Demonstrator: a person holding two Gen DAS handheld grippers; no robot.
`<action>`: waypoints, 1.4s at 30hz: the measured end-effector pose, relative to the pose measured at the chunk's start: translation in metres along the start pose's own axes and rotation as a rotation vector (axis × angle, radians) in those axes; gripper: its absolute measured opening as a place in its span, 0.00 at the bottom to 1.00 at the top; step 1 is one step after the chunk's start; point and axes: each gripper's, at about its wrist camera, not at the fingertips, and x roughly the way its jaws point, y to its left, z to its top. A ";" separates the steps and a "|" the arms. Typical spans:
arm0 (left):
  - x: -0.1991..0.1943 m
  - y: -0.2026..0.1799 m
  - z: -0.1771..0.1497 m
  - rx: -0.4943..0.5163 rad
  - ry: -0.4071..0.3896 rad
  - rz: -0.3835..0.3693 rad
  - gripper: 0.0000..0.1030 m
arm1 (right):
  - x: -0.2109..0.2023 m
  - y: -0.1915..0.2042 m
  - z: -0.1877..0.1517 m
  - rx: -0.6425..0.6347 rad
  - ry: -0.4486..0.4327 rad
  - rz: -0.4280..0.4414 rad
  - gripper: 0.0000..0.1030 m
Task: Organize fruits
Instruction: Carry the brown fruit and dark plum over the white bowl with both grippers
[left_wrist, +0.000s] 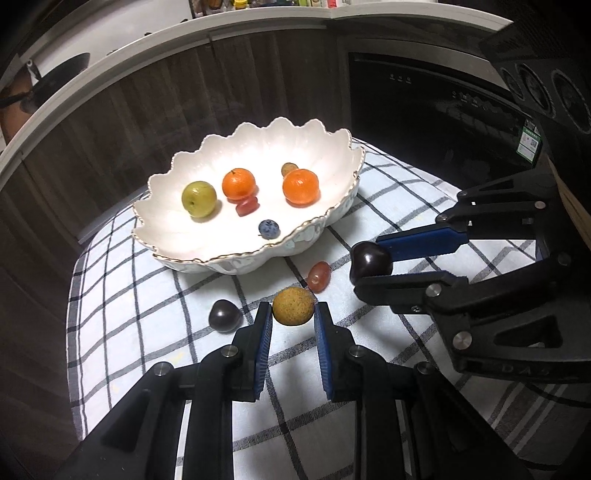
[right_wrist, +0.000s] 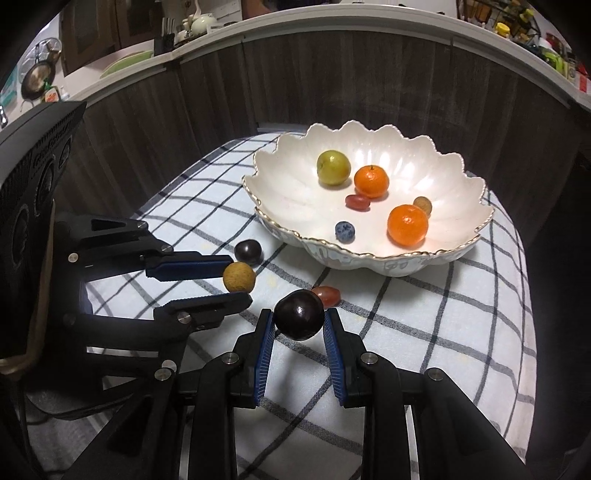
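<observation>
Left gripper (left_wrist: 293, 314) clamps a rough tan fruit (left_wrist: 293, 305), right gripper (right_wrist: 299, 322) a glossy dark plum (right_wrist: 299, 319), before the scalloped white bowl (right_wrist: 369, 254) on checked cloth (right_wrist: 424, 332).

In the scalloped bowl (left_wrist: 334, 218) on the checked cloth (left_wrist: 122, 295): a green plum (left_wrist: 198, 198), two mandarins (left_wrist: 239, 183) (left_wrist: 300, 186), a blueberry (left_wrist: 269, 228). Before the bowl, on the cloth: a grape (left_wrist: 318, 276), and left of it a dark cherry (left_wrist: 222, 316).

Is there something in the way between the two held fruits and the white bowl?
Nothing visible blocks either. The tan fruit in the left gripper and the dark fruit in the right gripper face only the bowl's scalloped rim.
</observation>
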 end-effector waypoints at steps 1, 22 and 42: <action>-0.002 0.001 0.000 -0.005 -0.001 0.003 0.23 | -0.002 0.001 0.001 0.003 -0.005 -0.005 0.28; -0.040 0.028 0.026 -0.148 -0.039 0.092 0.23 | -0.042 0.016 0.039 0.023 -0.101 -0.079 0.28; -0.024 0.063 0.058 -0.276 -0.034 0.143 0.23 | -0.031 -0.011 0.069 0.125 -0.101 -0.150 0.28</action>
